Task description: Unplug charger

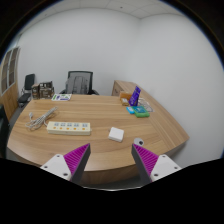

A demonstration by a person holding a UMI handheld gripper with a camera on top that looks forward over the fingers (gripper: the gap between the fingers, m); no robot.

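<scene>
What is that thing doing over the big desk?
A person is holding a gripper above a wooden desk. Its fingers are open and hold nothing. Beyond them on the desk lie a white power strip with a cable beside it, and a small white charger-like block. The gripper is apart from all of them, so nothing has been unplugged yet.

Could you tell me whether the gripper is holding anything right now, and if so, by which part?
Nothing is held. The gripper is open and empty; the power strip and charger lie on the desk beyond its fingers.
</scene>
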